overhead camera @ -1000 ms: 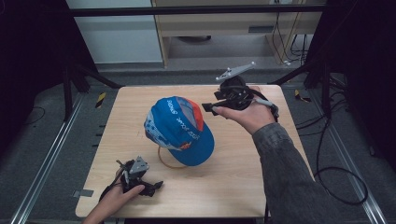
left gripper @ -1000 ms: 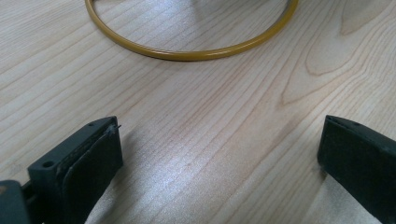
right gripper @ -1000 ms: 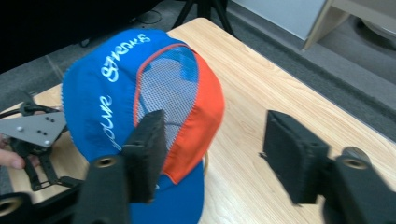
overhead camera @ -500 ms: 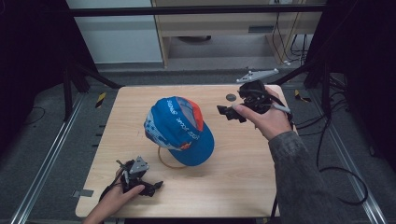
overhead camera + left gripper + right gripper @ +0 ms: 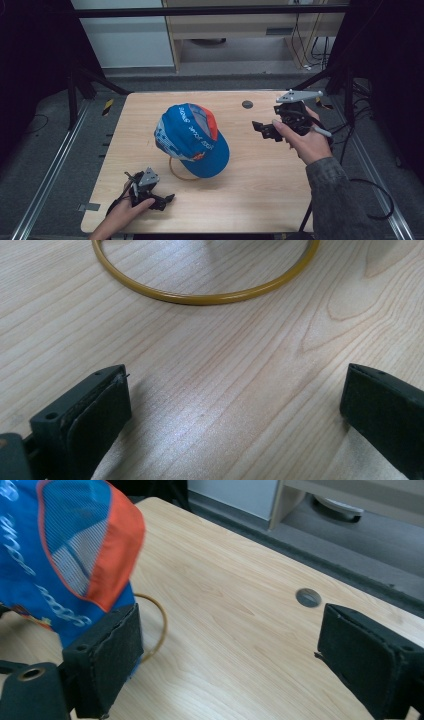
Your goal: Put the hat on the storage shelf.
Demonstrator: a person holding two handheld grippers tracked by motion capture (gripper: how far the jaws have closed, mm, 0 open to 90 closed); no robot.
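In the high view, near the middle of the wooden table (image 5: 280, 200): a blue cap (image 5: 192, 137) with an orange panel and white lettering, propped over a yellow ring (image 5: 176, 172) that peeks out at its near edge. At the near left corner, left gripper (image 5: 157, 200) low on the tabletop, held by the left hand (image 5: 122, 215), jaws pointing right. At the far right, right gripper (image 5: 264, 129) lifted above the table in the right hand (image 5: 302, 140), jaws aimed left toward the cap, well apart from it. Small round grey hole (image 5: 247, 104) in the tabletop behind the cap.

In the left gripper view, up close: jaws spread wide, nothing between them but bare wood grain; the ring's yellow arc curving across the top, lying flat on the table.

In the right gripper view: jaws likewise spread wide and empty, tilted down at the table; the cap's orange and mesh side at the left, the ring emerging from beneath it, the hole between the jaws farther off.
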